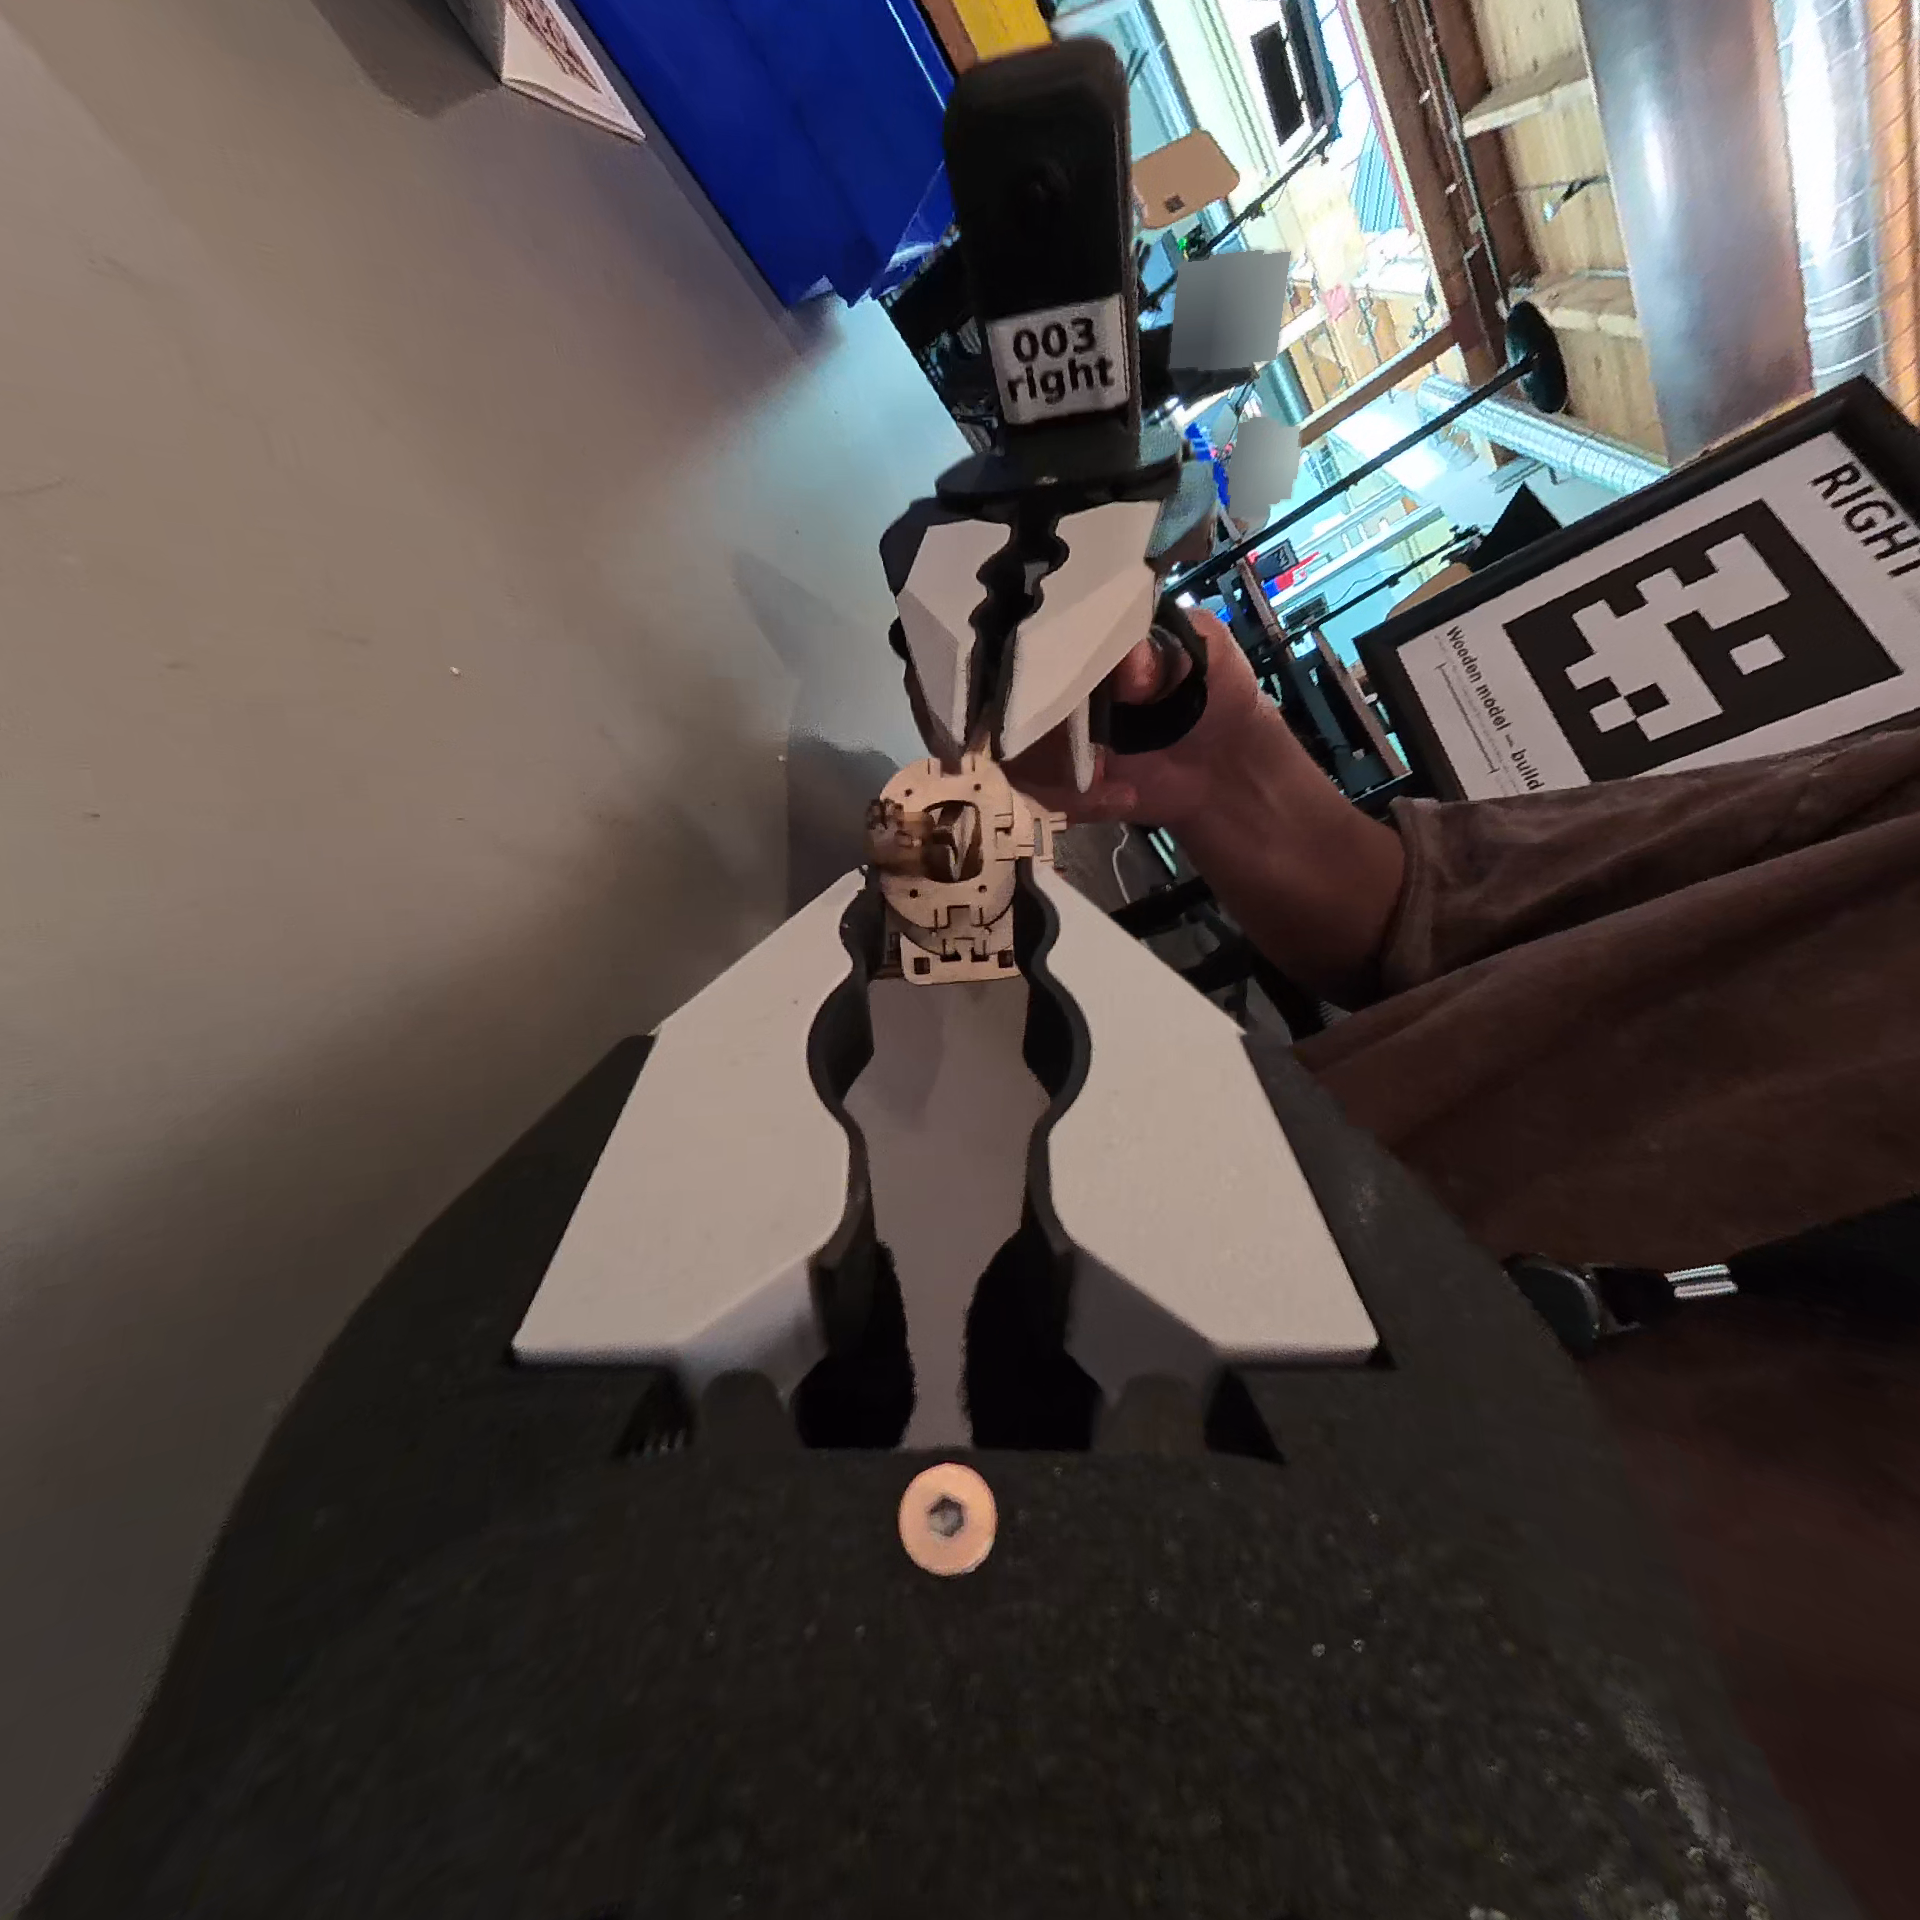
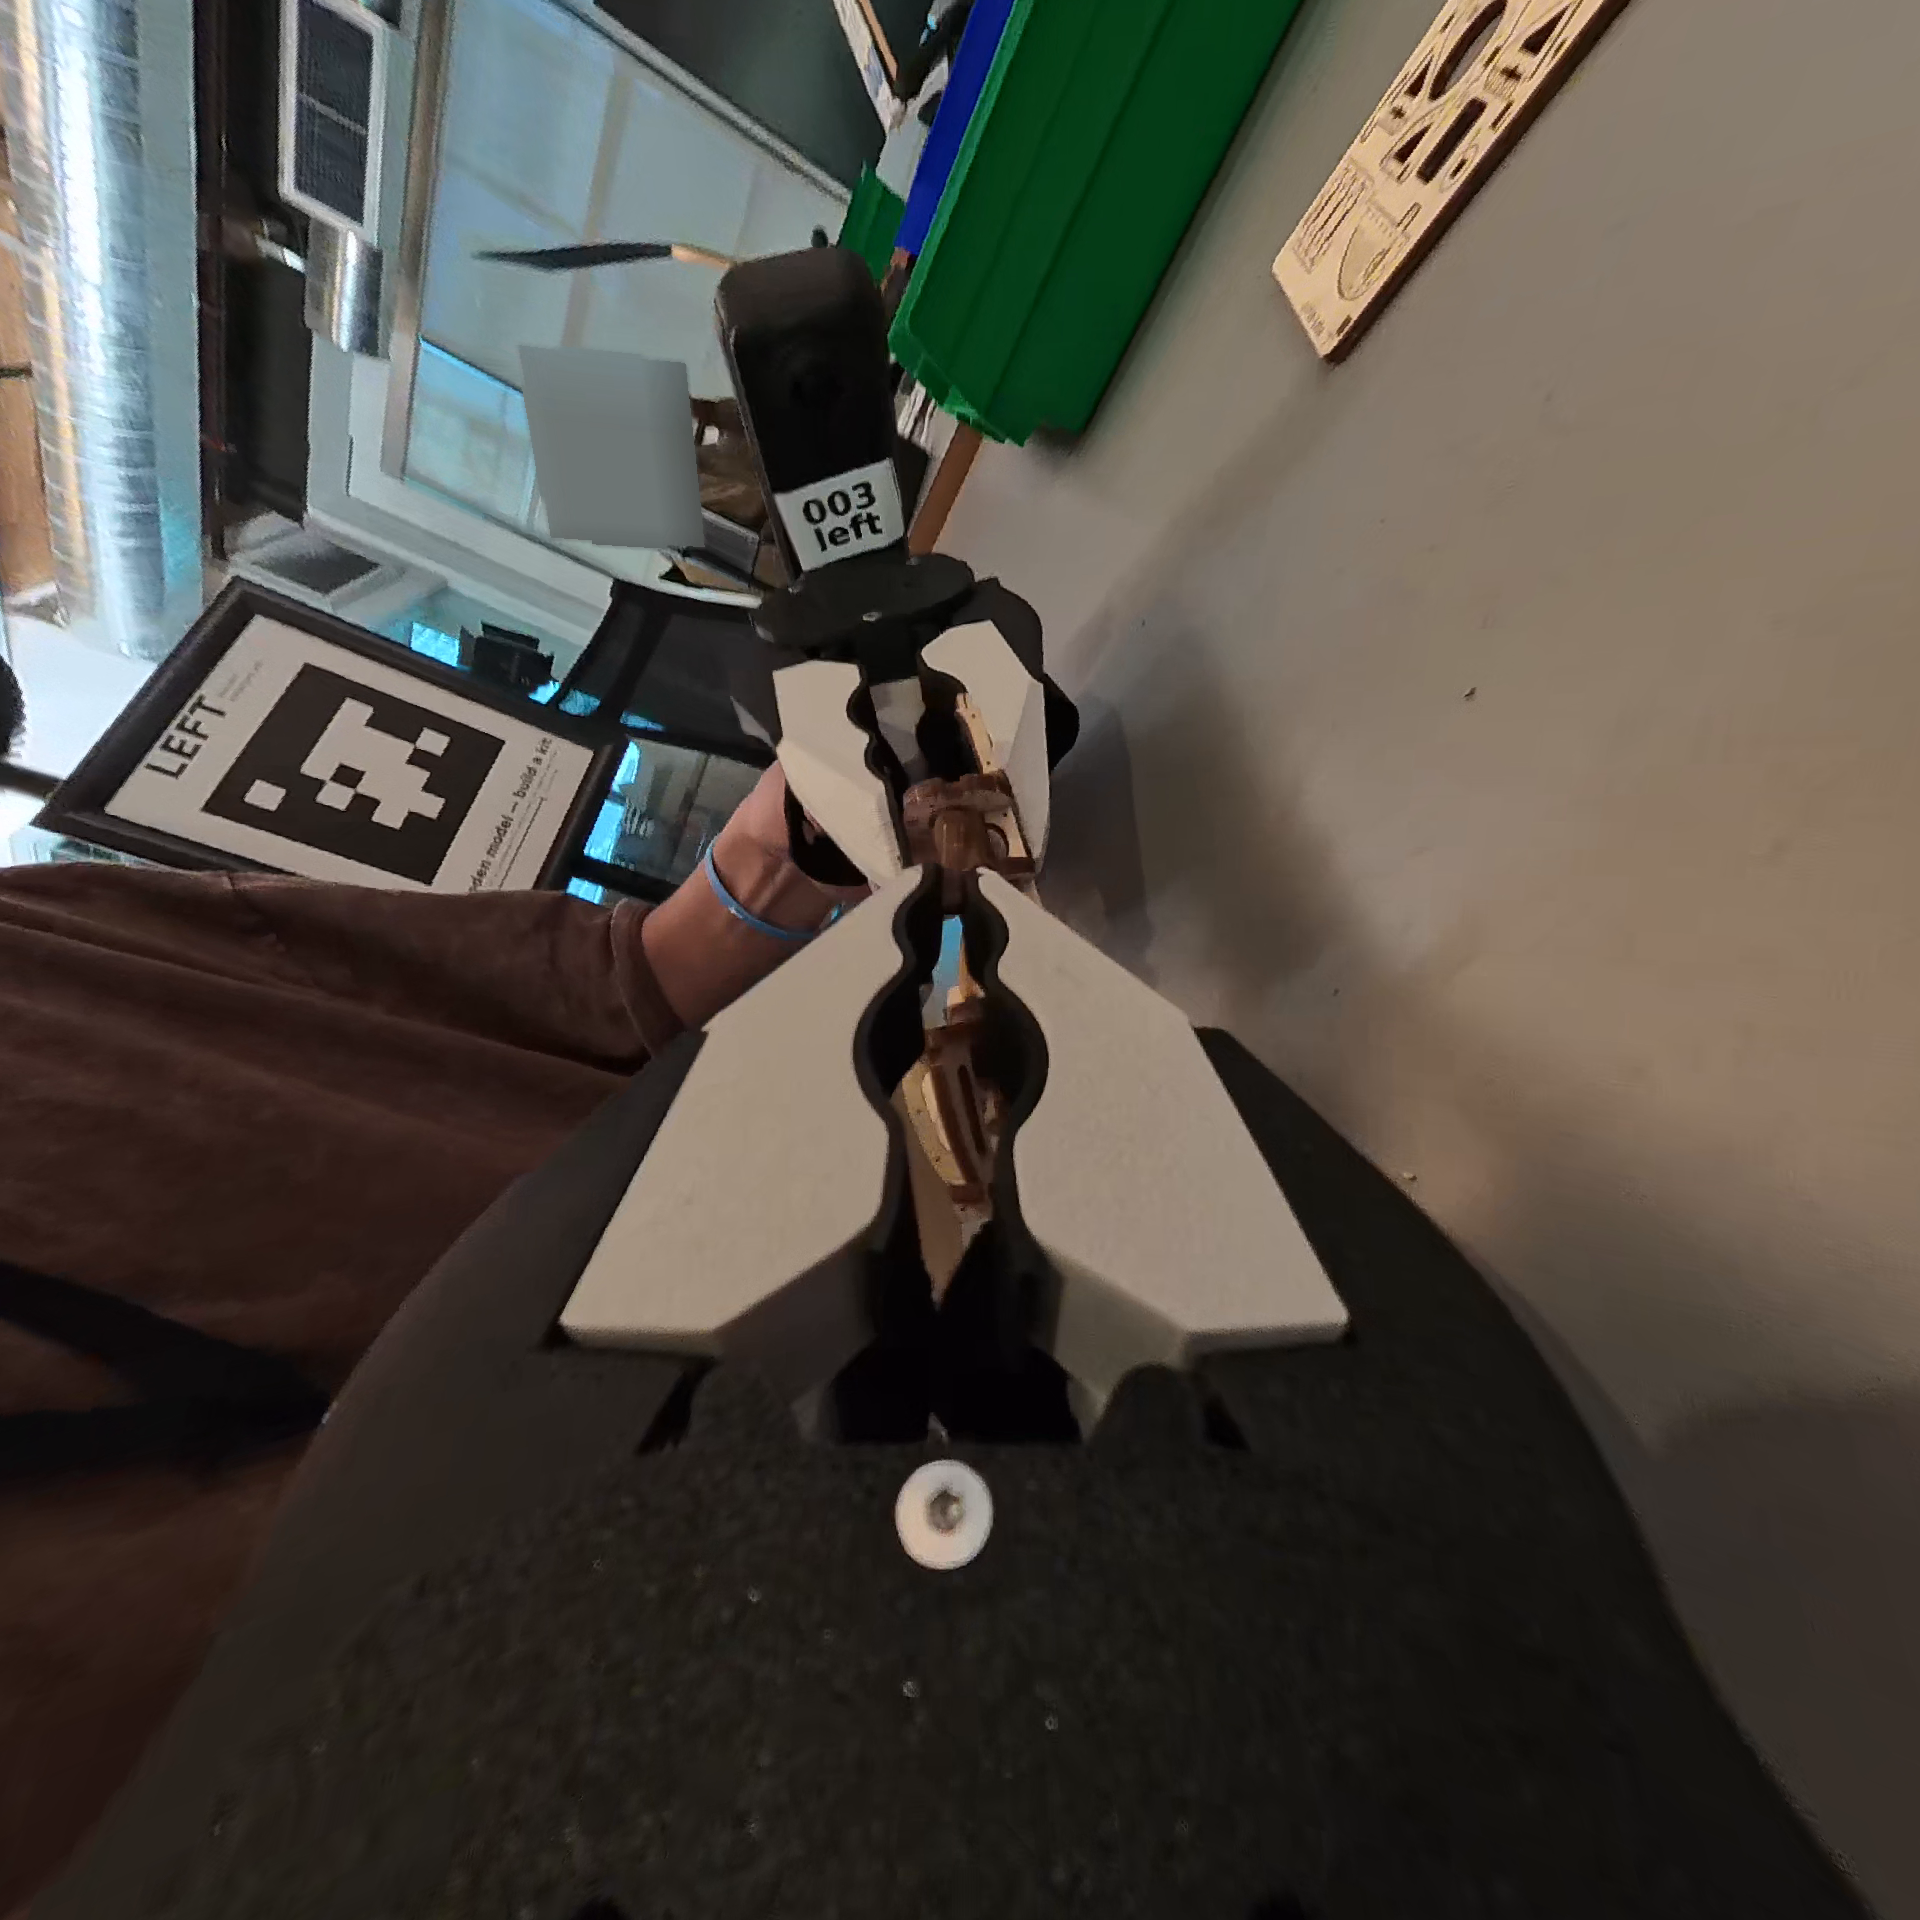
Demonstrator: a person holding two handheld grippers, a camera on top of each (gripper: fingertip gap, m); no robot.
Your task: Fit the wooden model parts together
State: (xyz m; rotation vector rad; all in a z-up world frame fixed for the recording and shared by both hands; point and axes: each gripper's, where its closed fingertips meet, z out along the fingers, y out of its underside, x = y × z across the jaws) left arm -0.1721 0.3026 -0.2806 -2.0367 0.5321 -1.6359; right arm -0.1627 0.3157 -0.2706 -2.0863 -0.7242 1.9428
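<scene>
Both grippers meet nose to nose above a plain grey tabletop (image 1: 312, 623), held up off it

Left gripper (image 1: 951, 935), white fingers on a black body: its tips clamp the lower tabbed edge of a pale laser-cut wooden sub-assembly (image 1: 940, 862), a round plate with slots and a darker brown cluster at its centre. Fingers are closed onto that piece; the wider gap behind the tips is only the wavy cut-out

Right gripper (image 2: 951, 894): fingers drawn nearly together at the tips. A thin pale wooden strip (image 2: 961, 1112) with a slot runs back between them; it appears pinched at the tips, though the contact itself is hard to make out. From the left wrist view the same tips sit just at the top rim of the round plate

Progress, as a judgement: the model is already part-built, several pieces interlocked. The step in hand looks like seating one more part into the top edge. Whether its tab is fully home I cannot tell

A flat wooden parts sheet (image 2: 1423, 156) with many cut-outs lies well apart on the table, so more pieces probably remain
</scene>
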